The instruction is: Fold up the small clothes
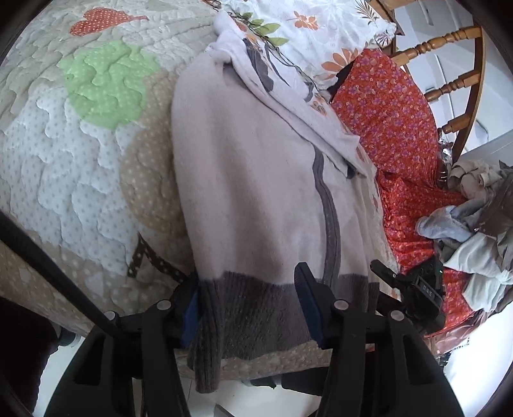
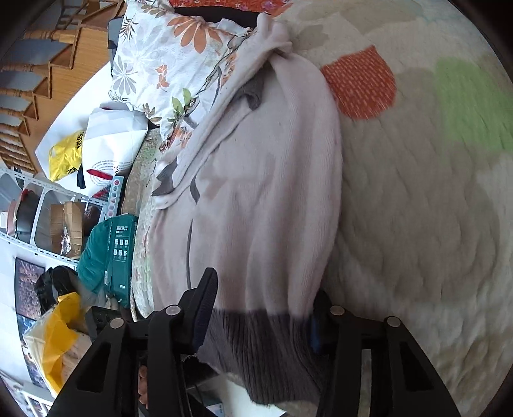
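The sweater (image 1: 256,179) in the middle of the left wrist view is pale pinkish white, with a dark grey ribbed hem (image 1: 253,314) along the lower frame and a grey stripe running up its front. Left of it the quilt (image 1: 64,166) is cream and white with small dots, a light green patch and an orange-red dotted patch at the upper left. At the top, the pillow (image 1: 304,29) is white with orange flowers and green leaves. To the right lies red cloth (image 1: 394,122) sprinkled with small purple and orange blossoms. Both grippers are black with blue pads (image 1: 312,308).
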The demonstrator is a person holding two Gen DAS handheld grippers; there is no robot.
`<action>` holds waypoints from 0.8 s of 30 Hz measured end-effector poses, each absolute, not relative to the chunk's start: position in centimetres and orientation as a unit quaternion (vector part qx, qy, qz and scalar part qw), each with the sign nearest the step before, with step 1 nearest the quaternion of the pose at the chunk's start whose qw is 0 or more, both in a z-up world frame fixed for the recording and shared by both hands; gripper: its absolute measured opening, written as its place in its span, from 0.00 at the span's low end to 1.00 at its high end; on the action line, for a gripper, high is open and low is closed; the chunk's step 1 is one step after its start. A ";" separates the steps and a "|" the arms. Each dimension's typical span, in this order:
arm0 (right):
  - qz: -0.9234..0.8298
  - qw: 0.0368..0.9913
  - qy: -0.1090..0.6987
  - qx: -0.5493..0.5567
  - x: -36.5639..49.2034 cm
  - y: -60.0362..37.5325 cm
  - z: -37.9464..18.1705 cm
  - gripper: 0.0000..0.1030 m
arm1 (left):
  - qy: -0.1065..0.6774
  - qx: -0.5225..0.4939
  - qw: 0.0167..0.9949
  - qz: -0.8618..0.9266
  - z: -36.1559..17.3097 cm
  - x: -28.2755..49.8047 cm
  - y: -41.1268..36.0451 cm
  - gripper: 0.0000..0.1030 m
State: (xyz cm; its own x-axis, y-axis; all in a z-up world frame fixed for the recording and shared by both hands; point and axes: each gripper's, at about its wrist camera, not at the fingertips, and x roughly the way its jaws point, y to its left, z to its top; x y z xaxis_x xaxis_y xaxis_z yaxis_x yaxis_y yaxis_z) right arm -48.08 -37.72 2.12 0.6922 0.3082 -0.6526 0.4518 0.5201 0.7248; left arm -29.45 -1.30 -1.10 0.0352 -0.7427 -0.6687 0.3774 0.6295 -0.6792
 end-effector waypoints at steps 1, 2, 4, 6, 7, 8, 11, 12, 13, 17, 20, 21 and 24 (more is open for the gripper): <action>-0.052 0.784 0.389 0.481 -48.5 -37.1 2.2 0.49 | 0.567 -0.159 0.704 -0.397 -1.2 -29.5 -1.4 0.50; -0.056 0.787 0.389 0.476 -48.6 -36.9 2.2 0.49 | 0.566 -0.156 0.707 -0.394 -1.2 -29.6 -1.6 0.50; -0.067 0.794 0.389 0.462 -49.0 -36.2 2.4 0.49 | 0.565 -0.147 0.711 -0.392 -1.0 -29.7 -1.7 0.50; -0.081 0.802 0.389 0.447 -49.2 -35.8 2.5 0.45 | 0.567 -0.127 0.716 -0.387 -0.8 -29.8 -2.1 0.43; -0.093 0.804 0.392 0.437 -49.2 -35.6 2.5 0.35 | 0.571 -0.111 0.720 -0.379 -0.8 -29.7 -2.3 0.19; -0.110 0.804 0.401 0.425 -49.2 -35.4 2.5 0.27 | 0.579 -0.101 0.718 -0.373 -0.9 -29.4 -2.4 0.07; -0.116 0.796 0.404 0.435 -49.2 -36.3 2.3 0.10 | 0.595 -0.106 0.709 -0.364 -0.4 -28.1 -2.4 0.06; -0.117 0.794 0.401 0.441 -49.3 -36.5 2.5 0.09 | 0.588 -0.102 0.717 -0.359 0.3 -27.8 -2.2 0.06; -0.117 0.796 0.396 0.443 -49.6 -36.6 2.8 0.09 | 0.578 -0.097 0.728 -0.356 1.1 -27.7 -1.9 0.06; -0.091 0.805 0.376 0.450 -52.0 -35.8 4.4 0.08 | 0.555 -0.106 0.739 -0.367 4.1 -28.2 0.3 0.06; -0.071 0.805 0.372 0.456 -54.2 -34.8 5.0 0.08 | 0.546 -0.087 0.747 -0.370 5.1 -29.9 2.4 0.06; -0.066 0.804 0.372 0.459 -55.0 -34.5 5.0 0.08 | 0.548 -0.086 0.747 -0.368 5.0 -30.4 3.0 0.06; -0.050 0.796 0.385 0.465 -57.2 -32.9 4.6 0.08 | 0.561 -0.102 0.736 -0.365 4.3 -32.0 5.6 0.06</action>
